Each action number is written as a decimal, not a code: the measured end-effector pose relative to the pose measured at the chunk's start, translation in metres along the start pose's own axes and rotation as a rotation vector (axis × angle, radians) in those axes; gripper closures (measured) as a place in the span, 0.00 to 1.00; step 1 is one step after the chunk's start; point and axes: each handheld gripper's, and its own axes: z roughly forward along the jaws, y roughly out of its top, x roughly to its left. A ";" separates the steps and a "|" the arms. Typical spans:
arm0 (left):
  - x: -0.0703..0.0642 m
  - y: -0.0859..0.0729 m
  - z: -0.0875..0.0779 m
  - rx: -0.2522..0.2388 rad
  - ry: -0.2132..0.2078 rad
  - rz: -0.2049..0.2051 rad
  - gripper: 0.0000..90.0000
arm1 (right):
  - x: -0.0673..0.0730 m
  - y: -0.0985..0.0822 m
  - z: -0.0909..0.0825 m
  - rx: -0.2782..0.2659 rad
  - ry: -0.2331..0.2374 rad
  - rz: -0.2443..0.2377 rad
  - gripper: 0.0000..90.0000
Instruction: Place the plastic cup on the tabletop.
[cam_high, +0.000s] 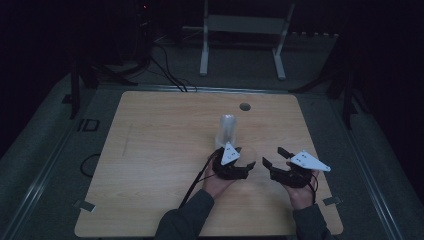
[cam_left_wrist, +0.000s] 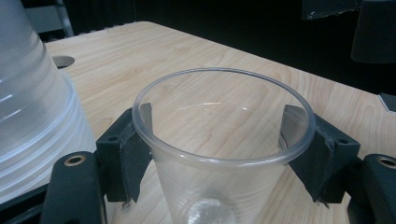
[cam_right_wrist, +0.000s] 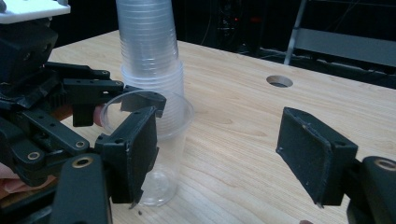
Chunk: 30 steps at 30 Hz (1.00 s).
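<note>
Now, high view — desk: light wooden desk (cam_high: 150, 165) with a round cable hole (cam_high: 245, 106) near its far edge.
High view — stack: tall stack of clear plastic cups (cam_high: 228, 129) stands upside down near the desk's middle.
High view — left claw: the left claw (cam_high: 245, 162) sits just in front of the stack.
High view — right claw: the right claw (cam_high: 275, 156) hovers to the right of the stack, apart from it.
Left claw view — cup: single clear plastic cup (cam_left_wrist: 224, 154) stands upright between the jaws, just beside the stack (cam_left_wrist: 32, 107); both pads lie against its rim, pinching it.
Right claw view — right claw: the right claw (cam_right_wrist: 224, 154) is spread wide over bare desk, nothing between its jaws.
Right claw view — cup: the cup (cam_right_wrist: 159, 140) stands on the desk, touching the front of the stack (cam_right_wrist: 149, 51), with the left claw (cam_right_wrist: 140, 109) around its rim.
</note>
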 end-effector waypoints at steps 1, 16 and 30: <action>0.000 0.000 0.000 0.000 0.001 0.000 0.29 | 0.000 0.000 0.000 0.000 0.000 0.000 0.31; 0.000 -0.002 0.000 0.059 -0.004 -0.002 0.17 | 0.000 0.000 0.001 0.004 0.004 -0.002 0.31; 0.001 0.003 -0.017 0.053 -0.020 0.005 0.16 | 0.000 0.000 0.000 0.004 0.005 -0.001 0.31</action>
